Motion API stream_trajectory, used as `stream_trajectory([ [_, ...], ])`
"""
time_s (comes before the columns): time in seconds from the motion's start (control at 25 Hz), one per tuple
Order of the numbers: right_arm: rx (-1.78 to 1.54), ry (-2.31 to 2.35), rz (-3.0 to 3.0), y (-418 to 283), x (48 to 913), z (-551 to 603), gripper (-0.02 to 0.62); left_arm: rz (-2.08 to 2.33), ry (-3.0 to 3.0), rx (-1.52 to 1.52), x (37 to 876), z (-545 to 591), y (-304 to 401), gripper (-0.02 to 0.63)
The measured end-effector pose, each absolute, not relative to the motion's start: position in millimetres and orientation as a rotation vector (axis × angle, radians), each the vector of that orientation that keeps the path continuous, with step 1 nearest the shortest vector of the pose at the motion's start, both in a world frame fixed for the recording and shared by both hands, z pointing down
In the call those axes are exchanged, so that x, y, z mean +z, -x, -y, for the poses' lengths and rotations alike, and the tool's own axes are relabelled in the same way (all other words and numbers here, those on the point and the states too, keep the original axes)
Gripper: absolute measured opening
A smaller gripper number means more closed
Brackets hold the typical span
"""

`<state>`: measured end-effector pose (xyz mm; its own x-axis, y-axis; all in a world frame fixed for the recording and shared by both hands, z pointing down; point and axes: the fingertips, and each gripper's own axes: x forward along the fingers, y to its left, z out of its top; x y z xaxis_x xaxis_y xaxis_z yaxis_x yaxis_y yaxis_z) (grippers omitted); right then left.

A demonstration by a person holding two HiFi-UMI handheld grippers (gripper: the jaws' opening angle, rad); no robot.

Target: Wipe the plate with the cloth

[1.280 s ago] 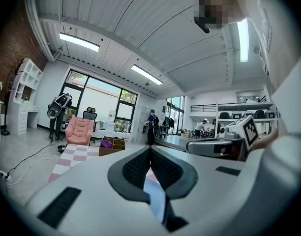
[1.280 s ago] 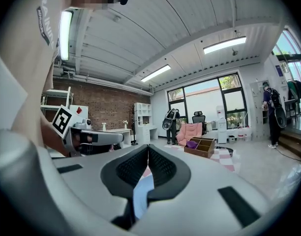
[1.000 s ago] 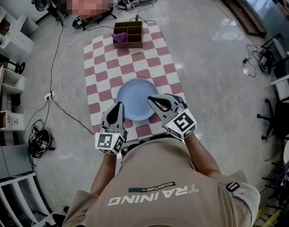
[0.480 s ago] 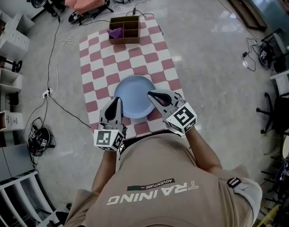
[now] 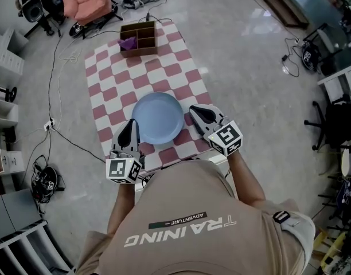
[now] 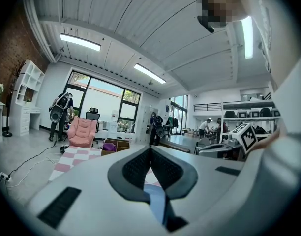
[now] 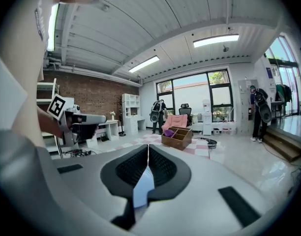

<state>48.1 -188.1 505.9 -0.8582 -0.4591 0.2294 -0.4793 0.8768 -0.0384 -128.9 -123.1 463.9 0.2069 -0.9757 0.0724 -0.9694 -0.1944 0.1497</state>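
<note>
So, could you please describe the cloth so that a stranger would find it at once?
Find the red-and-white checkered mat on the floor; a wooden divided box stands at its far end. The cloth is the crumpled purple thing in the box's left side as the head view shows it, the only purple item there.

Round pale-blue plate (image 5: pixel 158 118) lies flat, right way up, surface bare, on the near half of the red-and-white checked mat (image 5: pixel 106 90). Small purple cloth (image 5: pixel 128 43) sits crumpled in the left-end compartment of the wooden divided box (image 5: pixel 144 51), which stands at the mat's far edge. The cloth is well apart from the plate.
</note>
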Motion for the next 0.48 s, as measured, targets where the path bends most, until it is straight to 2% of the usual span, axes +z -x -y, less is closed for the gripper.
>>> stream_trajectory([
  [0.16,0.034,-0.768,2.661,-82,542,192,0.018,1.822,-2.339,-0.042,468,128,121,0.012],
  [0.48,0.115,-0.899,2.537,-131,574,195,0.018,1.784,-2.373,-0.054,468,145,119,0.012],
])
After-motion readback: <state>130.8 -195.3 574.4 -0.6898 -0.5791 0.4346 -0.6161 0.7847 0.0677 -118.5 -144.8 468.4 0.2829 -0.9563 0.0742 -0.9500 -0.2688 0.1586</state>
